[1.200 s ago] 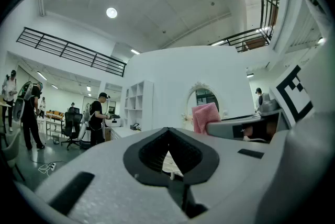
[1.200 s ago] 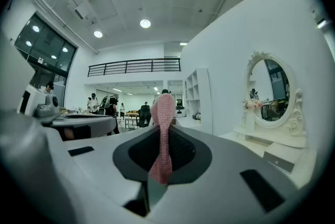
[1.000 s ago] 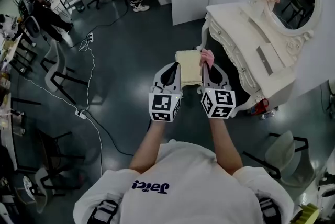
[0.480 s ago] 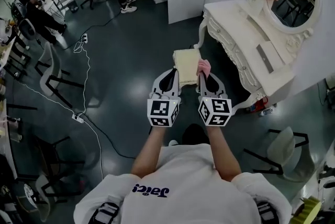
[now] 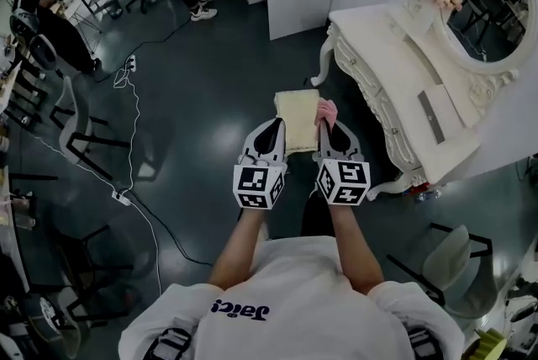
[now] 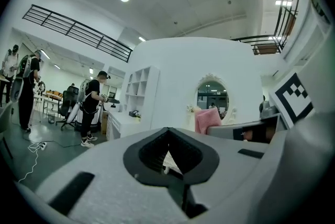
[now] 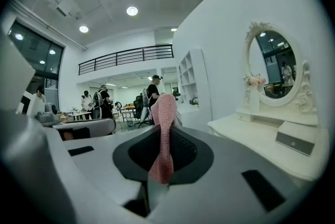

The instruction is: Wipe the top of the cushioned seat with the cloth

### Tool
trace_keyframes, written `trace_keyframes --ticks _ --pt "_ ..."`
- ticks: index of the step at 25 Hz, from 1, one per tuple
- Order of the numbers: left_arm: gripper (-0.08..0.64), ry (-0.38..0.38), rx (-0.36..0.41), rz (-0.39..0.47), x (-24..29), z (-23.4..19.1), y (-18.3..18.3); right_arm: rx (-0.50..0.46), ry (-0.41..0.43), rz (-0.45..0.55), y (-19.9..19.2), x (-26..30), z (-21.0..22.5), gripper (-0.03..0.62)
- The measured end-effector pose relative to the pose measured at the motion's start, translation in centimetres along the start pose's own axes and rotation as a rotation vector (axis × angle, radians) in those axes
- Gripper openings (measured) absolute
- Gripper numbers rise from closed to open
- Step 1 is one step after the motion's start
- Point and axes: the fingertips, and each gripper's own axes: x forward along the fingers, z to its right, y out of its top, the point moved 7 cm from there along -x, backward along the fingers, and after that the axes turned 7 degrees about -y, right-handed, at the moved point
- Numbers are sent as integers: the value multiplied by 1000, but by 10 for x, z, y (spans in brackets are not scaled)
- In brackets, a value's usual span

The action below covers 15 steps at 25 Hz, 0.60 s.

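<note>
Above the cushioned seat [image 5: 296, 108] on the floor [image 5: 202, 89], the right tool [image 5: 324, 127] pinches the pink cloth [image 5: 326, 109]; the left tool [image 5: 276, 128] is closed, empty. Any wiping pass wants the cloth flat, overlapping strokes

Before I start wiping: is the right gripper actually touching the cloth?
Touching. The right gripper view shows the right gripper clamped on the pink cloth, pinched between its jaws.
</note>
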Motion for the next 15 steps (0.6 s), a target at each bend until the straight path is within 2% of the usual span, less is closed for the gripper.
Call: trace_keyframes --ticks 6,15 --pt "12 16 4 6 113 -21 3 23 40 -19 21 97 62 26" --pt "12 121 -29 -57 256 -53 -18 48 143 -161 24 239 148 26"
